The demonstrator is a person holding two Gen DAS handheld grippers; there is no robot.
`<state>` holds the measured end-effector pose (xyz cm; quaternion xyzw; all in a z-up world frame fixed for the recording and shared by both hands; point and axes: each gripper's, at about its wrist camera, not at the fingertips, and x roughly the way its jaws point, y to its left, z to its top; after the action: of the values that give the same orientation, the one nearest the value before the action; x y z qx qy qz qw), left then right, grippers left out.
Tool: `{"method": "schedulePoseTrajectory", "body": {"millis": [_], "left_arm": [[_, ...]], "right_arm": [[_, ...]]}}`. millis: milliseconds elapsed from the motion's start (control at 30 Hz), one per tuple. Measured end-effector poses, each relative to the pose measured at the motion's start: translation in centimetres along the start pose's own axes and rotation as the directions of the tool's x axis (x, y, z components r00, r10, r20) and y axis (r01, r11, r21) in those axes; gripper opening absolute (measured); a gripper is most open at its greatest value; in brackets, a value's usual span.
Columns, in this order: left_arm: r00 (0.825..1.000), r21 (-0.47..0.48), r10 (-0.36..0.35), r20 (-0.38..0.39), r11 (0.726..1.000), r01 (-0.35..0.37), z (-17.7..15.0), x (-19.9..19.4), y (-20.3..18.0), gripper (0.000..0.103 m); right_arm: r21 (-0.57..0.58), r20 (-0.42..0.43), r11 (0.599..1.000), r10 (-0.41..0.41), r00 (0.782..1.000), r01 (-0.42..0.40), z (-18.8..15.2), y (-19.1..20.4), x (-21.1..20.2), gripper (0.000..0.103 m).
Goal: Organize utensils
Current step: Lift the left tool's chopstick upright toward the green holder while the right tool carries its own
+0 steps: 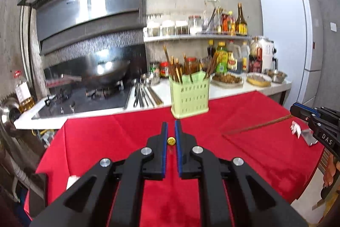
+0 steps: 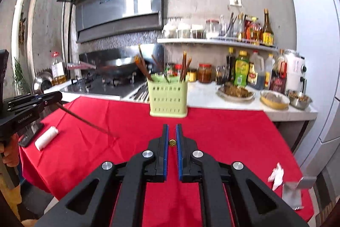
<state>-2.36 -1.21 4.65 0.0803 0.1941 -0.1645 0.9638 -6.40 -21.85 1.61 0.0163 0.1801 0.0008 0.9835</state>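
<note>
Red cloth covers the desk (image 2: 223,127), where your left tongs (image 1: 171,127) and right tongs (image 2: 172,129) each pinch one slim brown chopstick (image 1: 258,126), gold-capped end (image 2: 172,143) showing. Ahead at frame centre, the perforated green plastic holder (image 2: 167,99) bristles with chopsticks. A white thread spool (image 2: 46,138) lies lower left.

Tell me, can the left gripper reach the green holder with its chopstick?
Probably yes: the green holder stands straight ahead of the left gripper, with only red cloth between, and its top has room among the chopsticks.
</note>
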Motion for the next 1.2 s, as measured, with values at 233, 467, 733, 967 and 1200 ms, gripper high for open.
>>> {"method": "schedulePoseTrajectory", "body": {"millis": [233,467,733,967,1200], "left_arm": [[0.998,0.01,-0.02,0.064,1.0,0.019,2.4,-1.0,0.1,0.007],[0.997,-0.004,-0.008,0.073,1.0,0.009,2.8,-0.1,0.8,0.007],[0.998,-0.015,0.036,0.058,0.999,-0.035,2.5,1.0,1.3,0.007],[0.999,-0.024,0.047,-0.029,0.999,-0.047,0.5,3.0,1.7,0.008],[0.99,-0.02,0.025,-0.137,0.999,-0.028,-2.3,5.8,1.4,0.008]], "right_arm": [[-0.008,0.045,1.0,-0.007,0.999,0.007,3.7,-0.3,-0.9,0.007],[-0.034,0.044,0.999,-0.017,0.999,0.019,4.8,0.2,0.0,0.007],[-0.062,0.012,0.998,-0.001,1.0,0.002,3.4,1.0,2.9,0.007],[-0.082,-0.06,0.997,0.005,0.998,-0.01,1.2,1.6,6.5,0.007],[-0.081,-0.099,0.997,0.004,0.995,-0.012,0.3,1.4,7.7,0.007]]}}
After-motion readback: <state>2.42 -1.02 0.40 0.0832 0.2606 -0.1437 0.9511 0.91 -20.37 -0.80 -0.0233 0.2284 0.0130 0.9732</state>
